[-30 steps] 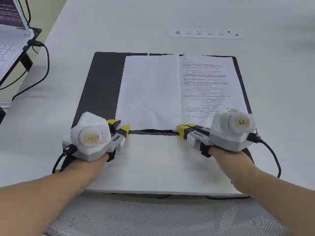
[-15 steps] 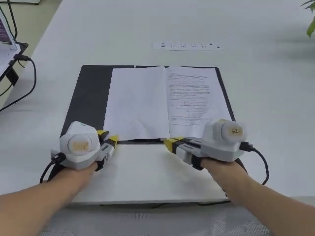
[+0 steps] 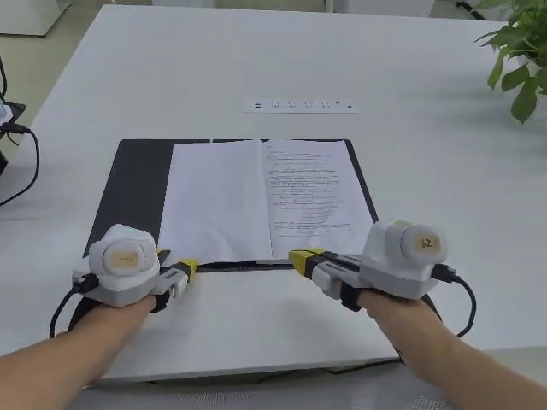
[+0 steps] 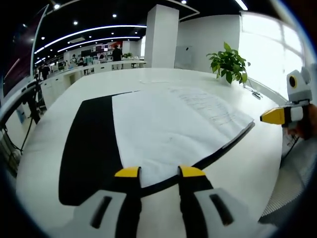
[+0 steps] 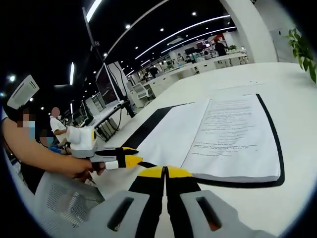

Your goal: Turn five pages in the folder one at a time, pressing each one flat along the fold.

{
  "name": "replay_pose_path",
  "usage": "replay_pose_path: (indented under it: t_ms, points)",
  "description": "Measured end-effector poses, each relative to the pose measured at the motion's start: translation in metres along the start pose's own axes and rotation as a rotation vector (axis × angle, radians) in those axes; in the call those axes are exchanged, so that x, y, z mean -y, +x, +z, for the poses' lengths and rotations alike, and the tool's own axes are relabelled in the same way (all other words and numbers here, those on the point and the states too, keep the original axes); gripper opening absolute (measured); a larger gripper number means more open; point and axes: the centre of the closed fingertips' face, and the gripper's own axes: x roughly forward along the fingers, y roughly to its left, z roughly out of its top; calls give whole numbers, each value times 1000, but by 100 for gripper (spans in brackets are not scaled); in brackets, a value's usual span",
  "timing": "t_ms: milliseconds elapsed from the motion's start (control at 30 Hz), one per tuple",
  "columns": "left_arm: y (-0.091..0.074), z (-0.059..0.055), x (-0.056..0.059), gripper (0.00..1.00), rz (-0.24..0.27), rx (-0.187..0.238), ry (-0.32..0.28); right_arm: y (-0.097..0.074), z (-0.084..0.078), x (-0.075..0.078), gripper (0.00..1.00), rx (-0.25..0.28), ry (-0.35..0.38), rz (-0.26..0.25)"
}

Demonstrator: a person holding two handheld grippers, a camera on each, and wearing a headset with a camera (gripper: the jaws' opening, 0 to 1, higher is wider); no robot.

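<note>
The folder [image 3: 132, 192] lies open on the tabletop [image 3: 427, 171], blank sheet [image 3: 214, 201] left, printed page [image 3: 312, 192] right. At its near edge your left tongs [image 3: 185, 270] stand slightly parted, empty; your right tongs [image 3: 299, 258] are closed, empty. Part the right pair, catch only the top printed page at its near right corner, carry it left over the fold [image 3: 263, 205], then press along that fold near to far
</note>
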Motion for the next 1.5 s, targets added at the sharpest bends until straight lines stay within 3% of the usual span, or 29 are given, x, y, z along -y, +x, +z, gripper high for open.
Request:
replay_pose_path:
  t_ms: [300, 467, 600, 700, 967, 1067, 1167, 1333, 1500]
  points:
    - [-17, 26, 22, 37, -36, 50, -18, -24, 16, 6, 0, 19, -27, -26]
    - [-32, 33, 30, 42, -42, 54, -36, -35, 20, 8, 4, 5, -44, -33]
    - [-43, 34, 35, 49, -55, 25, -54, -47, 26, 11, 17, 6, -69, -42]
    - [-55, 33, 42, 55, -85, -7, -63, -56, 28, 13, 21, 6, -86, -50]
    - [-80, 41, 47, 64, -98, -8, -71, -78, 28, 17, 37, 17, -96, -68]
    - [-89, 45, 46, 66, -90, -7, -46, -87, 26, 20, 42, 24, -103, -80]
    - [-95, 50, 47, 68, -86, 7, -13, -95, 26, 24, 45, 32, -115, -109]
    - [-107, 58, 50, 74, -70, 35, 0, -110, 29, 28, 50, 84, -72, -154]
    - [-114, 57, 54, 81, -60, 32, 15, -117, 30, 33, 54, 104, -71, -187]
